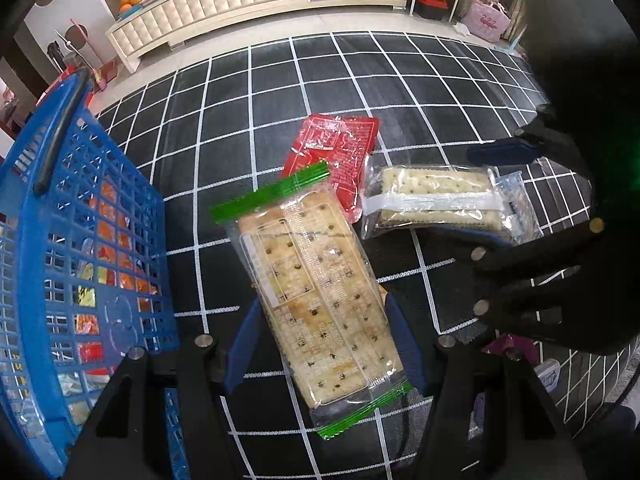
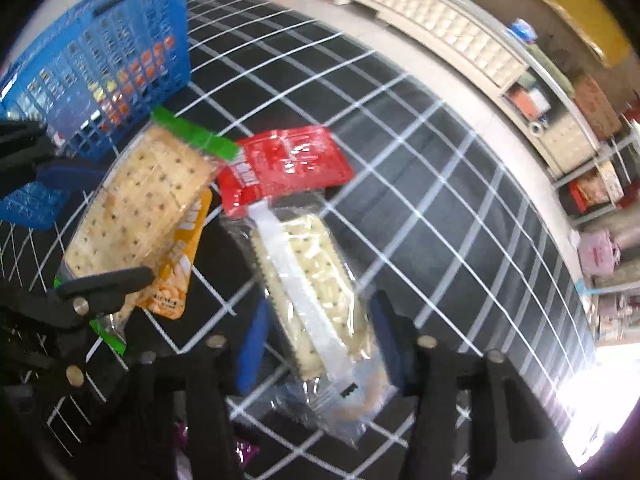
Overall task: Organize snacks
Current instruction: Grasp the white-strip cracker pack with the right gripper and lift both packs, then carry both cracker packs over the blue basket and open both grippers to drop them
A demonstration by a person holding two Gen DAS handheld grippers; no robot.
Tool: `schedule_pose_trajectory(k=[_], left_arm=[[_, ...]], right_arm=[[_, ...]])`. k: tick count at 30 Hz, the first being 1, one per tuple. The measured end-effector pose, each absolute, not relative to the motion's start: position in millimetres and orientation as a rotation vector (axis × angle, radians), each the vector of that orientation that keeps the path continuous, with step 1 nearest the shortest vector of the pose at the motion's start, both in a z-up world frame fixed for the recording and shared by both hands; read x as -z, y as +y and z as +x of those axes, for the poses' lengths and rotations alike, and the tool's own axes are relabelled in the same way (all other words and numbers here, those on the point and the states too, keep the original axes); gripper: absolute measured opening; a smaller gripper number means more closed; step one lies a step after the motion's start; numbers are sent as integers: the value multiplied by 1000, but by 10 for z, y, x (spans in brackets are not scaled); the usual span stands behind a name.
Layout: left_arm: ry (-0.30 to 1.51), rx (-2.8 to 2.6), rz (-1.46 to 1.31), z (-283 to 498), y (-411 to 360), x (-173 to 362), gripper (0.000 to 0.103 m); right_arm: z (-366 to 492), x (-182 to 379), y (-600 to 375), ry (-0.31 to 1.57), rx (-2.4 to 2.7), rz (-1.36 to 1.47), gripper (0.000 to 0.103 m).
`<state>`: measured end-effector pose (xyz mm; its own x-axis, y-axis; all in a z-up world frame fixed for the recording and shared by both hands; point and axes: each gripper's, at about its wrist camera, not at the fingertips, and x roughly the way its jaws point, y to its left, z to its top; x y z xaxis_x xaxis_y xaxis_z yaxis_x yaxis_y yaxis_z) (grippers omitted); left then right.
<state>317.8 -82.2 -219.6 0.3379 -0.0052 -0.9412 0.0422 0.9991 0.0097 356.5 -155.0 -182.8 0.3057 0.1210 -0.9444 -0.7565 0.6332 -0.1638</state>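
Observation:
My left gripper [image 1: 320, 344] is shut on a green-edged cracker pack [image 1: 312, 292], held above the mat; the pack also shows in the right wrist view [image 2: 140, 208]. My right gripper [image 2: 320, 340] is shut on a clear pack of white crackers [image 2: 312, 280], which appears in the left wrist view [image 1: 432, 200]. A red snack packet [image 1: 340, 152] lies on the mat between them, also in the right wrist view [image 2: 284, 164]. An orange snack packet [image 2: 180, 268] lies under the green-edged pack. A blue basket [image 1: 80, 240] holding several snacks stands at left.
A black mat with white grid lines [image 1: 360, 76] covers the floor. A cream cabinet [image 1: 208, 4] runs along the far wall. A pink bag [image 1: 490, 20] sits at the far right. A purple wrapper [image 1: 516, 346] lies near my right gripper.

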Motion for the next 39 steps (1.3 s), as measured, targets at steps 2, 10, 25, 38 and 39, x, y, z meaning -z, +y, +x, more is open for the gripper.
schedule_pose_trajectory(k=[2,10,25,38,39], left_arm=[[1219,36,26,3122,-814,2156,59],[1138,90,27,2842,-956,1699,59],[928,117,59,2004,-755,721,59],[872,29,52,1645,151,438,59],[871,20,62,1641,225,438,59]], right_arm=[[3523,1698,-1647,1106,-626,-653,54],[3229,1125,-1942,1041,-552,-600,53],[2491,219,-1732,913,-505,-490,54],[2315,184,-1079,918,-546,-330,54],[2319,204,-1026,922,-552,-320,54]])
